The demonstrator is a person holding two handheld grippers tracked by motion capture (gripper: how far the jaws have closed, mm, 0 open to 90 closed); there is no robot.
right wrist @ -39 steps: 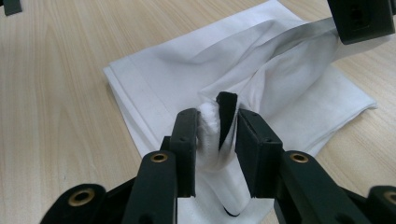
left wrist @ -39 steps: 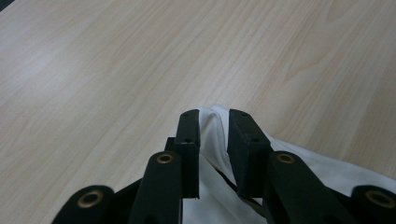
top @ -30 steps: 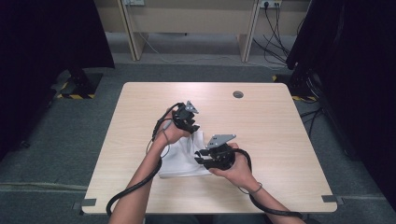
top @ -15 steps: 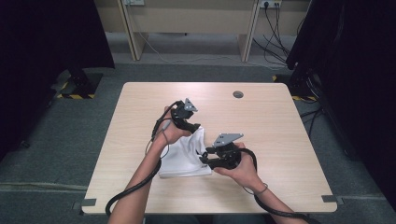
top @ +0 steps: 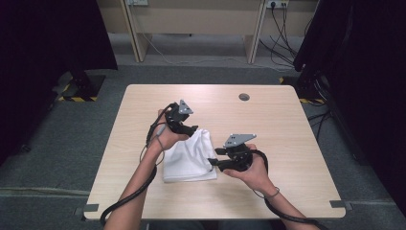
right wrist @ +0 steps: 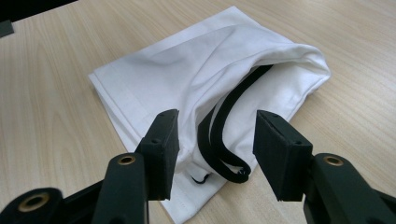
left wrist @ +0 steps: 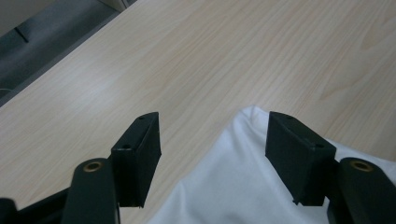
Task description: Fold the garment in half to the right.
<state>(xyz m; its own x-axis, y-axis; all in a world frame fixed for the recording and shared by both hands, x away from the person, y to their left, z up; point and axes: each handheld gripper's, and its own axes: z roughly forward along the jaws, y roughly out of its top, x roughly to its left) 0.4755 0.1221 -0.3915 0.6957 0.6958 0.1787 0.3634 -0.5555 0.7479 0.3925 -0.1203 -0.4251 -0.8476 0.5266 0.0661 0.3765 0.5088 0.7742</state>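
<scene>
Two grippers at work over a white cloth bag (top: pixel 189 158) lying near the middle of the wooden table (top: pixel 287 124), toward its near edge. Left gripper (top: pixel 190 129) poised at the bag's far corner, jaws spread and just opened further, nothing pinched between them; seen from its own camera, white fabric (left wrist: pixel 243 186) beneath the right-hand jaw, bare wood beneath the other. Right gripper (top: pixel 214 157) at the bag's right edge, jaws likewise parted and just widened, empty, aimed at the gaping mouth where a black strap (right wrist: pixel 224 140) loops out.

Judged as a release-and-regrasp stage of flattening or folding the bag. Best handled by tucking the strap fully inside before any fold, then pinching a single corner of hem rather than a bunched layer. Worth lowering the left jaws squarely over the far corner, so both pads meet cloth and not table. Slow, level pulls advised, to keep the loose mouth from dragging and creasing. Strap snagging on a jaw a likely nuisance.
</scene>
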